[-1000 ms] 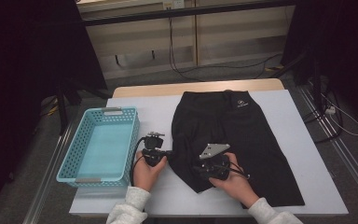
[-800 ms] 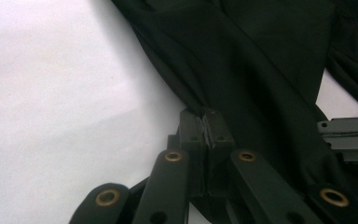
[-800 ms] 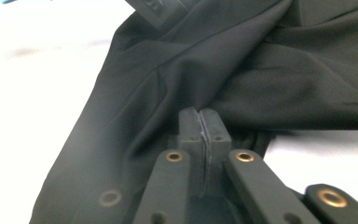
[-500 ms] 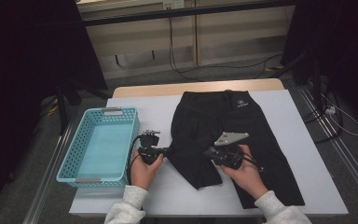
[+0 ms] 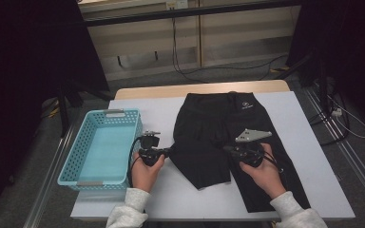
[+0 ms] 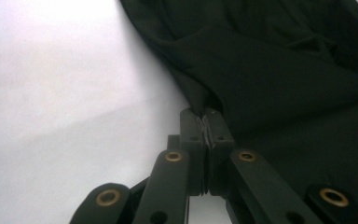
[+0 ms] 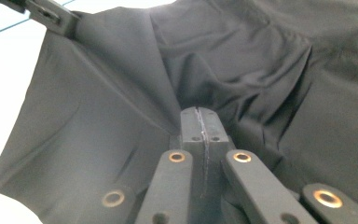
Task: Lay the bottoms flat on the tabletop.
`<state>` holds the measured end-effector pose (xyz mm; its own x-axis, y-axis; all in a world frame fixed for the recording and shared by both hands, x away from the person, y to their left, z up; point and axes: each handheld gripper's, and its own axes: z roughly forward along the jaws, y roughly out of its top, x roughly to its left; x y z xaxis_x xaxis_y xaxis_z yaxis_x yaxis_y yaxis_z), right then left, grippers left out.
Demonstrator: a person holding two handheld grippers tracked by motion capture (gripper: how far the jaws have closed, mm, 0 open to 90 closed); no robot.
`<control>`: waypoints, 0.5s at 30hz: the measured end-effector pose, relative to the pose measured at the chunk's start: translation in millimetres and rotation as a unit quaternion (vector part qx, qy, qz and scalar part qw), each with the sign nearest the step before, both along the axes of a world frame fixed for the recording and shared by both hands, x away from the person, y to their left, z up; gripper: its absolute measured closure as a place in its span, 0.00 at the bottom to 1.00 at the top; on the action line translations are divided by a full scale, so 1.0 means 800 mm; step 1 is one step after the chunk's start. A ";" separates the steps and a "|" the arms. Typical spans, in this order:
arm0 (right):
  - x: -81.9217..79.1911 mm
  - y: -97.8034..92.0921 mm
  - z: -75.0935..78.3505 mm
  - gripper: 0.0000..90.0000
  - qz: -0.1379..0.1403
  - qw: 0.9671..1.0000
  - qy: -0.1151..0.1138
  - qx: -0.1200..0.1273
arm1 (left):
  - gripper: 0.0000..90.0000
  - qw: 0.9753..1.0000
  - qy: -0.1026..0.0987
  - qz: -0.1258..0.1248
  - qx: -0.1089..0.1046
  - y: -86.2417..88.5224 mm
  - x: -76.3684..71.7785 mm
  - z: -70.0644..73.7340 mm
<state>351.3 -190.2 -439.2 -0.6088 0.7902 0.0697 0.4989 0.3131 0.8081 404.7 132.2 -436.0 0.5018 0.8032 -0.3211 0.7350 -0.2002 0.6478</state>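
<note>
We are drawing the right gripper [image 5: 229,150] rightward across the black shorts [image 5: 228,126], stretching the near left leg hem away from the left gripper [image 5: 170,151].

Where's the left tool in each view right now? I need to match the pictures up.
High view: left tool at centre-left, between the blue basket and the black shorts.
Left gripper view: bottom centre, jaws closed on the shorts' edge.
Right gripper view: top-left corner.
Shared landmark: the shorts' pinched edge.
</note>
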 end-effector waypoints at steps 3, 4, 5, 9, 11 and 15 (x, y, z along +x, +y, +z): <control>0.000 0.001 -0.007 1.00 -0.002 1.000 0.003 -0.011 | 0.97 1.000 -0.001 -0.010 -0.003 -0.004 0.002 -0.004; 0.000 0.003 -0.009 1.00 0.003 1.000 0.004 -0.014 | 0.97 1.000 0.003 -0.013 -0.002 -0.004 0.002 -0.005; 0.000 0.005 -0.011 0.99 0.010 1.000 0.003 -0.018 | 0.97 1.000 0.003 -0.012 -0.002 -0.005 0.002 -0.006; -0.008 0.020 -0.007 0.89 0.037 0.999 -0.006 -0.028 | 0.97 1.000 0.003 -0.013 -0.004 -0.006 0.003 -0.007; -0.012 0.032 -0.006 0.84 0.054 0.998 -0.011 -0.033 | 0.95 1.000 -0.002 -0.013 -0.004 -0.006 0.003 -0.006; -0.021 0.053 -0.006 0.72 0.076 0.996 -0.012 -0.036 | 0.95 1.000 -0.004 -0.024 -0.007 -0.008 0.002 -0.005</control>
<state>334.8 -148.1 -444.1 -0.7232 0.6906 -0.0006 0.4214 0.4420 0.7919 406.1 125.7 -439.7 0.5419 0.7737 -0.3281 0.7200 -0.2261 0.6560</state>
